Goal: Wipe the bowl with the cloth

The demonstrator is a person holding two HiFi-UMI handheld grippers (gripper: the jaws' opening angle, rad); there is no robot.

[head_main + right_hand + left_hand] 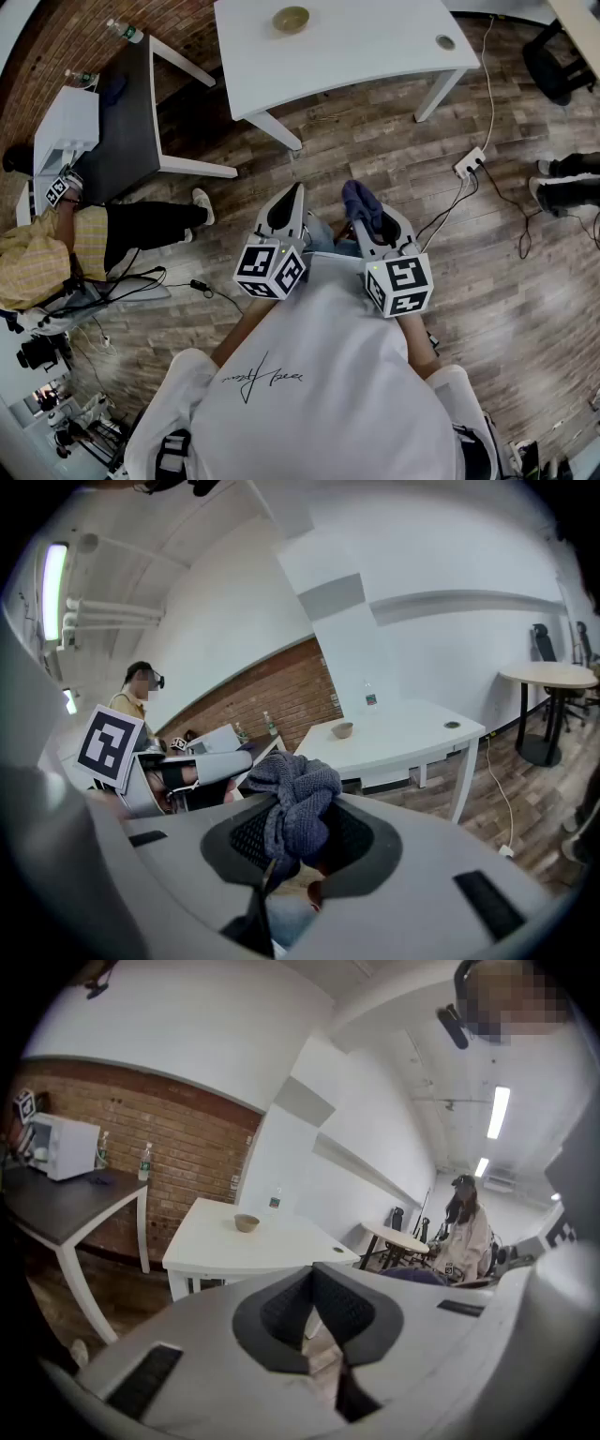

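Two grippers hang above the wood floor (pixel 375 141), well short of the white bench (pixel 356 56), on which the single bowl (pixel 291 19) stands alone near the far edge. From my remote seat much is cut off. The head view's frame clips the bench's far edge just beyond the bowl. The wearer's white shirt (pixel 309 394) covers both hands, so only the two marker cubes and the grey gripper shells show.

The left gripper (pixel 292 199) has its fingers drawn together with nothing between them; in the left gripper view only a thin slit of floor shows below them. The right gripper (pixel 373 225) has its fingers clamped on the one cloth (pixel 360 199), a dark blue knitted bundle. It bulges up past the fingertips and hides them in the right gripper view.

I count one round cable hole (pixel 445 42) near the bench's right corner. On the floor beyond that corner lies one white power strip (pixel 469 161), with cables trailing from it. To the left stands a dark bench (pixel 127 122), carrying a white appliance (pixel 70 122) and two plastic bottles (pixel 122 31); too small to read. One seated person in a yellow shirt (pixel 37 253) is half cut off at the left edge. At the right edge, only a pair of shoes (pixel 562 192) shows.
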